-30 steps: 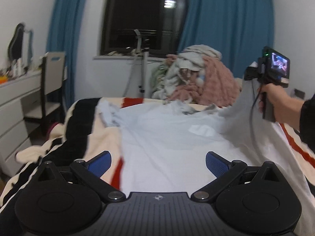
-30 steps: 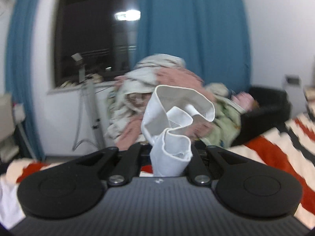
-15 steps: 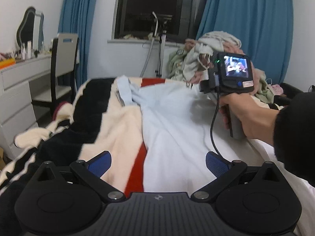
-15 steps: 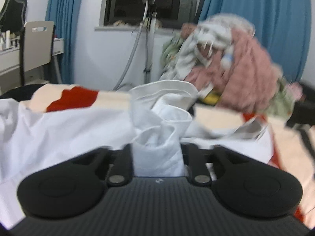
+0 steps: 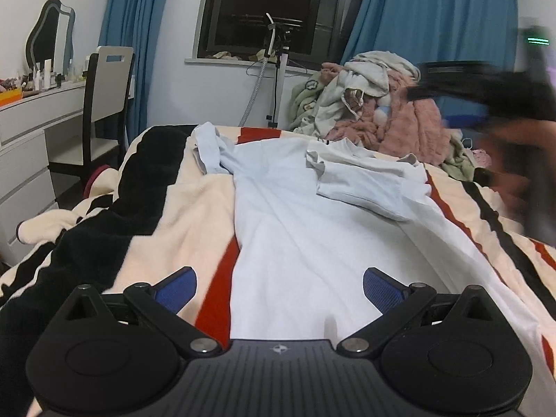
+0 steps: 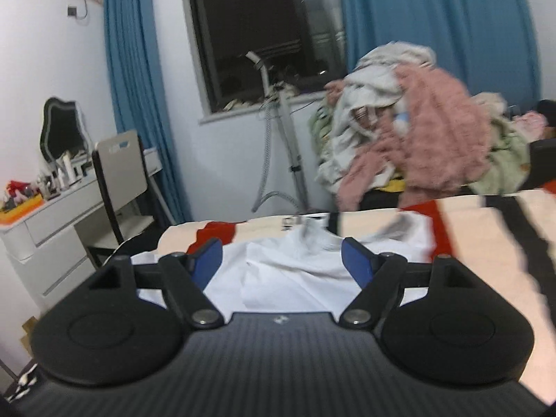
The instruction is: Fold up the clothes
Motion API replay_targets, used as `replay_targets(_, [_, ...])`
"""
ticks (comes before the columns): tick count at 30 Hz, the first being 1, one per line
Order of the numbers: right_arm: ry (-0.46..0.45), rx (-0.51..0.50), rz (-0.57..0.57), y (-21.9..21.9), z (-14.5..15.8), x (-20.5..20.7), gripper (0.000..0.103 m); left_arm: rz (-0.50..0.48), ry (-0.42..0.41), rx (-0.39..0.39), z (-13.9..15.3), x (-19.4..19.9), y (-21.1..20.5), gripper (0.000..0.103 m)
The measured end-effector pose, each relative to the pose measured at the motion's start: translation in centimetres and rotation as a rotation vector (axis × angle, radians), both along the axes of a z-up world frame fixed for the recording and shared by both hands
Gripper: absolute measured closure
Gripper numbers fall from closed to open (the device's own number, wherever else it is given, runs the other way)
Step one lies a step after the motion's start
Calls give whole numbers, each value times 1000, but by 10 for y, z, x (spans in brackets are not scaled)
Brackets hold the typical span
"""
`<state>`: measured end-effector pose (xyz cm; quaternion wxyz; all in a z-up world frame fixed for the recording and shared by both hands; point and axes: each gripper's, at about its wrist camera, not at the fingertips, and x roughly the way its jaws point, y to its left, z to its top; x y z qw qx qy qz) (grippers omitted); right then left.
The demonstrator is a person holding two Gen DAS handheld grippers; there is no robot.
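Pale-blue shirt (image 5: 305, 229) lies spread along the striped blanket (image 5: 163, 219) on the bed, one sleeve folded in across its chest.

Your left claw (image 5: 279, 286) hovers low over the shirt's near hem with its blue pads wide apart, gripping nothing. Your right claw (image 6: 281, 260) is likewise spread and empty, poised above the garment's collar end. Beyond the bed, a heap of unfolded clothes (image 5: 375, 104) rises beside the blue curtain (image 5: 431, 24). At the left stand a chair (image 5: 107, 104) and a white dresser (image 5: 24, 146) with a mirror.
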<state>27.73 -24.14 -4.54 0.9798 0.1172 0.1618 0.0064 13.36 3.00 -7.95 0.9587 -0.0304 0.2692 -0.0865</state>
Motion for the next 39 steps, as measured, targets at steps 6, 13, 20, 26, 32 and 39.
replay_targets(6, [-20, 111, -112, -44, 10, -155, 26, -40, 26, -40, 8, -27, -6, 0])
replay_targets(13, [-50, 262, -209, -78, -27, -275, 24, -87, 104, -127, 11, -51, -17, 0])
replay_targets(20, [-72, 327, -262, -98, -42, -294, 24, -293, 264, -311, -6, -65, -59, 14])
replay_targets(26, [-104, 366, -271, -110, -45, -299, 24, -485, 439, -468, -34, -75, -104, 36])
replay_targets(32, [-78, 424, -269, -117, -54, -296, 24, -581, 543, -467, -63, -90, -140, 66])
replay_targets(39, [-36, 460, -274, -115, -62, -290, 24, -542, 592, -438, -83, -100, -135, 66])
